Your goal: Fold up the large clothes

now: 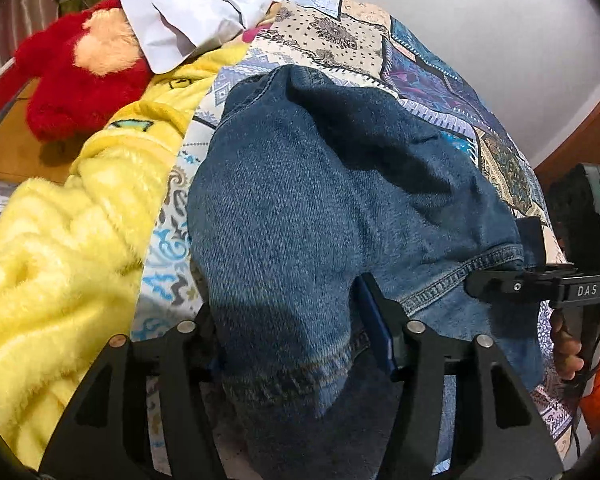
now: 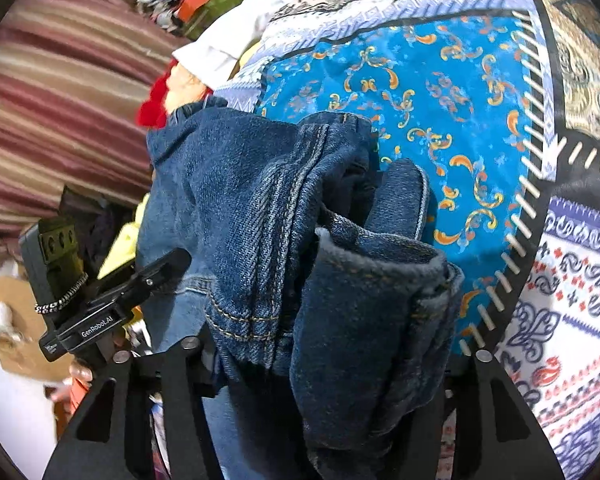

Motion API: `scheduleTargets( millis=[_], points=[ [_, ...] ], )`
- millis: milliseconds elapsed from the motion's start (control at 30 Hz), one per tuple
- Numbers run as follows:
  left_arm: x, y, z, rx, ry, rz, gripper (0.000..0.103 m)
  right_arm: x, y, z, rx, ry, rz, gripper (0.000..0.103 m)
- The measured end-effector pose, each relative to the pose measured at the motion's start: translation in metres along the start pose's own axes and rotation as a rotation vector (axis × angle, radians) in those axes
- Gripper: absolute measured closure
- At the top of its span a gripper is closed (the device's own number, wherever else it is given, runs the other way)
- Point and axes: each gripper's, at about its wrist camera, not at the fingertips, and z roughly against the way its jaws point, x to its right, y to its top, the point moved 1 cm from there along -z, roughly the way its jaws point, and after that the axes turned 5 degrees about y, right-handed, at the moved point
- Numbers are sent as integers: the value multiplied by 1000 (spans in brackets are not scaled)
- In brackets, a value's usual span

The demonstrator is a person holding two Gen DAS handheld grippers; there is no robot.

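A pair of blue denim jeans (image 1: 320,184) lies heaped on a patterned bedspread (image 1: 340,36). My left gripper (image 1: 288,332) straddles a thick fold of the denim. The blue pad of its right finger (image 1: 376,320) shows bare, with a dark sliver beside the cloth, so the jaws stand open around the fold. In the right wrist view the jeans (image 2: 260,208) are bunched, seams and hem showing. The bundle fills my right gripper (image 2: 332,364) from finger to finger and hides the pads. From the left wrist view, the right gripper (image 1: 516,260) sits at the stitched hem.
A fluffy yellow blanket (image 1: 52,248), a red plush toy (image 1: 80,88) and a white garment (image 1: 196,20) lie left of the jeans. The left gripper (image 2: 168,268) shows beside the denim. A hand (image 1: 568,352) in an orange sleeve holds the right tool. A striped fabric (image 2: 60,92) hangs behind.
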Motion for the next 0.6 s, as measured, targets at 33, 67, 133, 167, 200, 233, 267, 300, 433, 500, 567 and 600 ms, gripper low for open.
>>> scheduleTargets(
  millis=[33, 67, 133, 167, 200, 233, 267, 300, 433, 500, 567, 600],
  points=[
    [0, -3, 1, 5, 10, -4, 43, -1, -1, 1, -1, -16, 16, 41],
    [1, -7, 3, 7, 31, -18, 39, -3, -3, 3, -2, -32, 35, 36],
    [6, -19, 12, 14, 63, -51, 35, -4, -8, 10, -3, -60, 64, 29],
    [7, -23, 15, 16, 74, -65, 34, -4, -13, 14, 0, -75, 79, 26],
    [9, -28, 19, 22, 92, -84, 32, -3, -19, 20, 4, -91, 97, 25],
    [11, -34, 27, 30, 109, -107, 29, -3, -24, 25, 6, -104, 109, 25],
    [12, -37, 31, 32, 120, -119, 25, -5, -30, 33, 6, -130, 126, 25],
    [14, -41, 37, 29, 140, -142, 25, -6, -33, 39, 7, -147, 141, 25],
    [21, -42, 55, 40, 230, -237, 25, -20, -47, 73, 48, -231, 230, 25],
    [25, -33, 66, 79, 275, -270, 25, -26, -50, 87, 89, -261, 268, 25],
    [28, -16, 73, 123, 299, -279, 24, -37, -47, 106, 163, -284, 299, 25],
    [28, -8, 73, 137, 307, -275, 21, -41, -46, 112, 191, -285, 305, 25]
  ],
)
